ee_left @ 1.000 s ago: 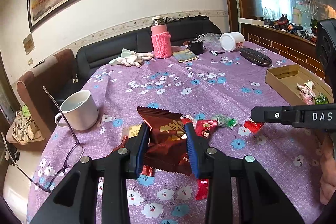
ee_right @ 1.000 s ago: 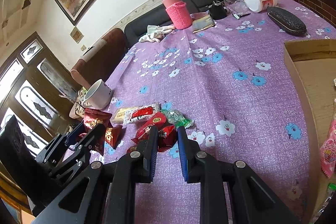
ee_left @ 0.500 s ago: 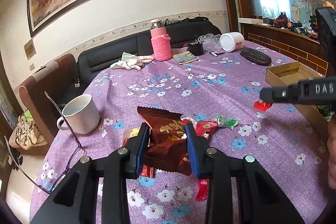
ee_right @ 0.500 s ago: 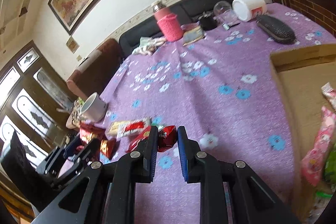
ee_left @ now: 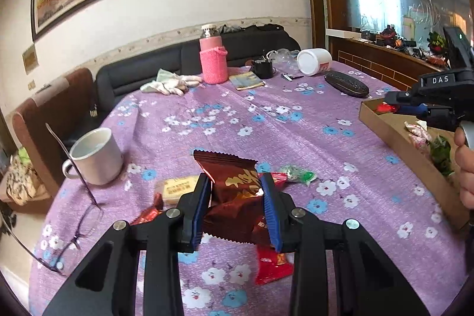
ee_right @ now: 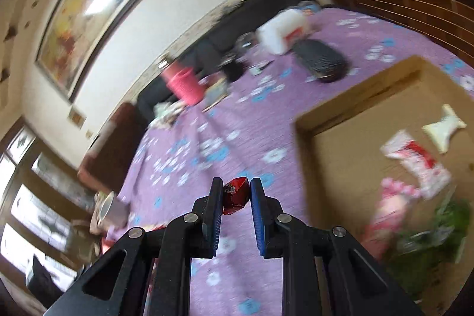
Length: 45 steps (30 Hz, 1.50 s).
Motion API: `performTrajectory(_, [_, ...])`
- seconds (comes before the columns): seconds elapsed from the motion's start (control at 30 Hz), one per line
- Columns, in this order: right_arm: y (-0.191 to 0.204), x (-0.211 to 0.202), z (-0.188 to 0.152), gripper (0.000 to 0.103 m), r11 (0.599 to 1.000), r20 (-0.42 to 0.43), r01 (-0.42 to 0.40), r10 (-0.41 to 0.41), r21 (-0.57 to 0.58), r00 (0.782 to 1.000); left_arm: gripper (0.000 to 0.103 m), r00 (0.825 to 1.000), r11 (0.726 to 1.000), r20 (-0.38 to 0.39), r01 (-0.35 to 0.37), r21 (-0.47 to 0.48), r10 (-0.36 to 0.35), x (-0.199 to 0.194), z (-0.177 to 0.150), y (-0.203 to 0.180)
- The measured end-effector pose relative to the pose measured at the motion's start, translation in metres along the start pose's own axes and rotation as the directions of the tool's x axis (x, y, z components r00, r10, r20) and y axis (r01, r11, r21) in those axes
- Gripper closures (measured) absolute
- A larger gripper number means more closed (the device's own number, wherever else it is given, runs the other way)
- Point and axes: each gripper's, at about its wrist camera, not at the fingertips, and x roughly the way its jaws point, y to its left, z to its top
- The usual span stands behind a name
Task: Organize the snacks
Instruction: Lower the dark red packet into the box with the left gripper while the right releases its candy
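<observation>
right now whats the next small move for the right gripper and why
Probably open the right gripper and let the red candy drop. The left wrist view shows its tips and the candy already at the far end of the cardboard box, where other snacks lie. The left gripper holds the brown wrapper and can wait.

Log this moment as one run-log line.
left claw: shut on brown foil snack packet over purple floral tablecloth | right claw: shut on small red wrapped candy, beside cardboard box
</observation>
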Motion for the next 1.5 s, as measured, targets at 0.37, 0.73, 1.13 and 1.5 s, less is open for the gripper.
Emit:
performTrajectory(0.37, [-0.066,-0.023,0.028,0.083,0.965,0.021,0.158,-0.166,0.211,0.986,0.07,0.987,0.986,-0.006,0.161,0.048,-0.161,-0.018,0.037,-0.064])
performTrajectory(0.73, [-0.128,-0.059,0.047,0.083,0.9,0.045,0.262,-0.295,0.349,0.954,0.07,0.866,0.874,-0.158,0.485,0.026,-0.475,0.026,0.062,-0.202])
performTrajectory(1.13, [-0.148,-0.055,0.052,0.082,0.878,-0.027,0.322,-0.335,0.354,0.942,0.07,0.802,0.829,-0.256,0.559,0.004,-0.539,0.061,0.048,-0.253])
performTrajectory(1.5, [-0.144,-0.057,0.053,0.082,0.881,-0.022,0.318,-0.331,0.351,0.943,0.063,0.805,0.831,-0.242,0.556,-0.011,-0.541,0.056,0.05,-0.246])
